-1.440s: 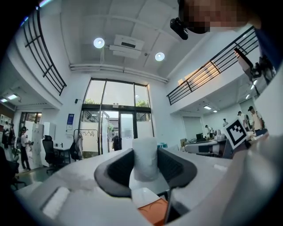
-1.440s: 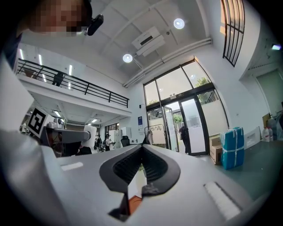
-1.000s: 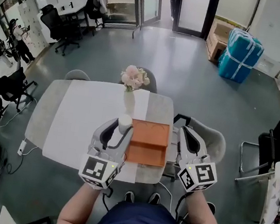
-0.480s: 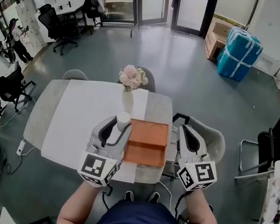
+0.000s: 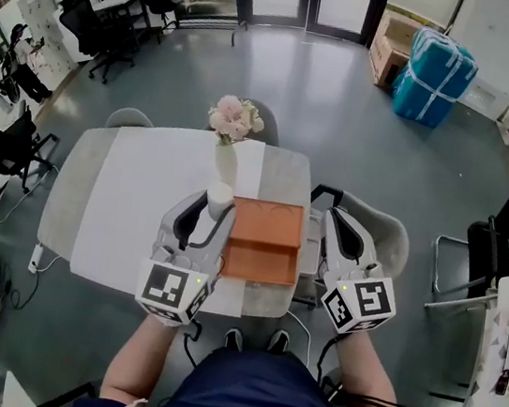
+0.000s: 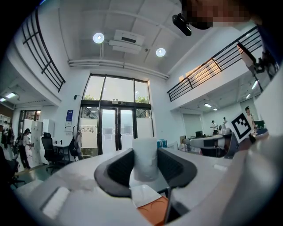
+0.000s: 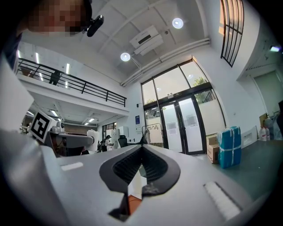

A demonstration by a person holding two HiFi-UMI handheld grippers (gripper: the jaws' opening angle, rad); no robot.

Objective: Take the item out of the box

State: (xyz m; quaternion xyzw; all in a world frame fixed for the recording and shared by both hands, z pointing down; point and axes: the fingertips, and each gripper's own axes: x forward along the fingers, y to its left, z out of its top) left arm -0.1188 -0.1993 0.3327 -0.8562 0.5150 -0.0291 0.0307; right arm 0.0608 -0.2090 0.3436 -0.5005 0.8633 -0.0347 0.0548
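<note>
In the head view my left gripper is shut on a small white cylinder, held upright just left of the open orange box on the table. From the left gripper view the cylinder stands between the dark pads of the left gripper, and a corner of the orange box shows below. My right gripper hangs off the box's right side, over the table edge. Seen from its own view, the right gripper is shut with nothing in it.
A white vase of pink flowers stands on the table just beyond the cylinder. Grey chairs sit at the right and far sides. Office chairs, glass doors and teal packages are farther off.
The left gripper with the white cylinder has shifted slightly away from me, toward the vase. The head view has drifted. The right gripper keeps its place beside the box.
</note>
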